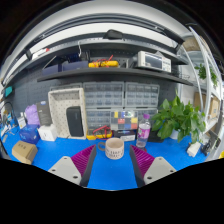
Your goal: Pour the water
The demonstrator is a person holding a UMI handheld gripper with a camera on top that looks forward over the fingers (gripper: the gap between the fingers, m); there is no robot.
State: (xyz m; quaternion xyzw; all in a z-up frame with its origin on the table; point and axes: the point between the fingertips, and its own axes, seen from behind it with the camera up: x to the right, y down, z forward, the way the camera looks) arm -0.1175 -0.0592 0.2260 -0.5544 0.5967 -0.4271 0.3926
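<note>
The gripper point(114, 165) is spread wide and holds nothing, its magenta pads flanking a small white round cup point(115, 149) standing upright on the blue tabletop point(60, 150) straight ahead between the fingertips, a clear plastic bottle point(144, 133) just beyond to the right.

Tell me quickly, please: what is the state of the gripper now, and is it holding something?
Gripper: jaws open, holding nothing; the small beige cup stands on the blue table just ahead, between the tips, untouched.
</note>
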